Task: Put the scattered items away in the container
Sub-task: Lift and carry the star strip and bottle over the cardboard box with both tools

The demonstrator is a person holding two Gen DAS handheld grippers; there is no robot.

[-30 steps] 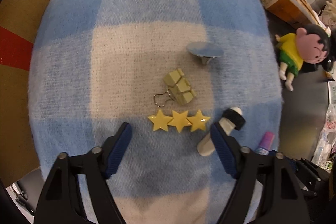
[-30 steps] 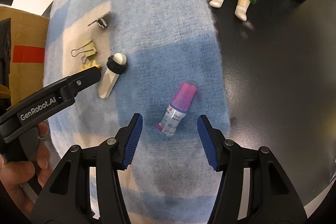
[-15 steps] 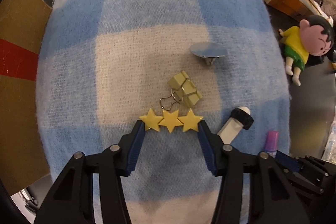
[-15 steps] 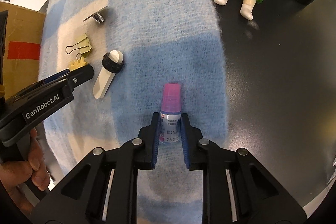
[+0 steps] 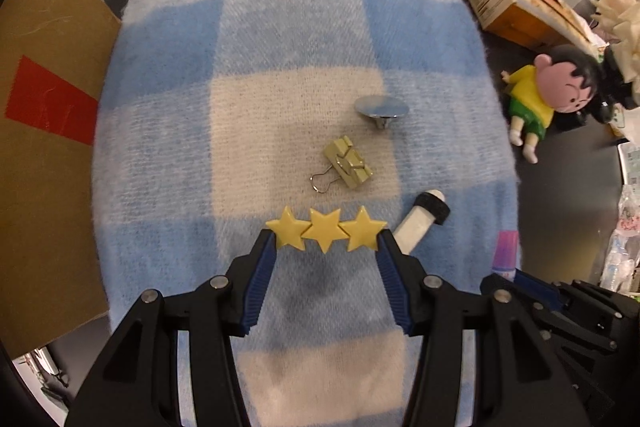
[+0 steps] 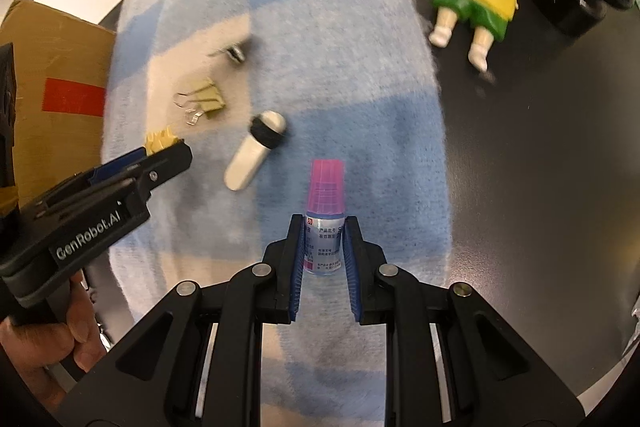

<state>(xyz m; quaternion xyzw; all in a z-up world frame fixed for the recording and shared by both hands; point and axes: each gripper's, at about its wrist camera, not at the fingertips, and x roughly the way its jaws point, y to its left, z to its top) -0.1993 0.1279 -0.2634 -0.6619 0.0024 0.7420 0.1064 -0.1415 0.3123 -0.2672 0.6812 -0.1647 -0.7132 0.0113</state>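
Clamping end-to-end, the left gripper holds the star clip (binder clip at twelve o'clock) for carrying, while the right gripper pinches the dropper bottle.

Both wrist cameras stare steeply down, close over the checked blanket. Each catches the white tube and the doll.

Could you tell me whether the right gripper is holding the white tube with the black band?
No, the right gripper is closed on the pink-capped bottle; the white tube lies apart on the blanket.
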